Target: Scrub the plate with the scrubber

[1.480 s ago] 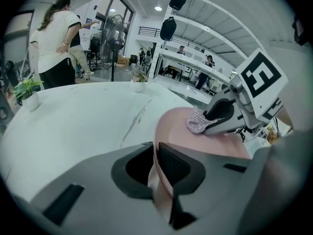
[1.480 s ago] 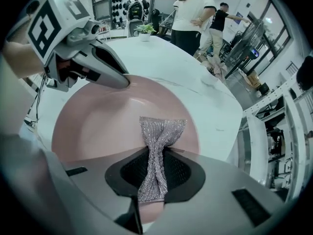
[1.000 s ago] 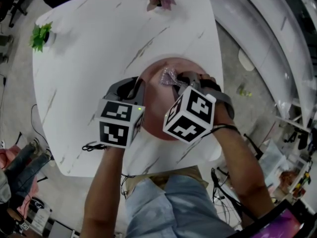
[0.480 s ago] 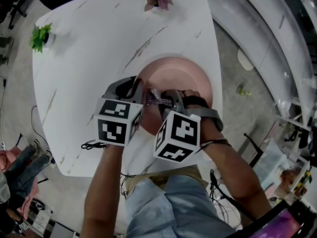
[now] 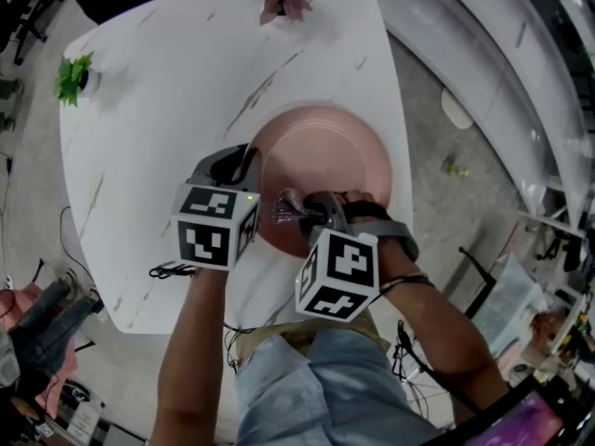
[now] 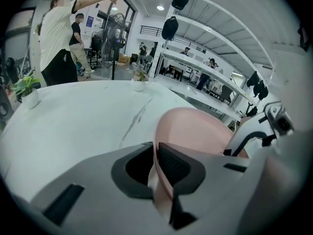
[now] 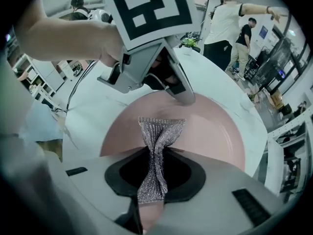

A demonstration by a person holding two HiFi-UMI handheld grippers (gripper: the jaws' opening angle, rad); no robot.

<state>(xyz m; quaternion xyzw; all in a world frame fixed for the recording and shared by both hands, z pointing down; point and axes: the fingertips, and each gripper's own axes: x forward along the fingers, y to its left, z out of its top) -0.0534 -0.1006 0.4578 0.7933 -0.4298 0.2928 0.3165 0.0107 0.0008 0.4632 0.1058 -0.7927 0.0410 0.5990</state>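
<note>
A round pink plate (image 5: 321,156) lies on the white marble table (image 5: 167,91). My left gripper (image 5: 249,177) is shut on the plate's left rim (image 6: 157,153), its jaws pinching the thin edge. The right gripper (image 5: 296,208) is shut on a silvery mesh scrubber (image 5: 284,210), pinched at its middle. The scrubber's fanned end (image 7: 161,129) presses on the plate's near-left part (image 7: 205,126), close beside the left gripper (image 7: 180,93). In the head view both marker cubes cover the plate's near edge.
A green potted plant (image 5: 72,77) stands at the table's far left corner and a pink-leaved one (image 5: 281,0) at the far edge. A black cable (image 5: 172,271) lies near the front left edge. People stand beyond the table (image 6: 56,38).
The right gripper has dragged the scrubber from the plate's far-middle toward its near-left part, close to the left gripper. The left gripper has kept its hold on the rim.
</note>
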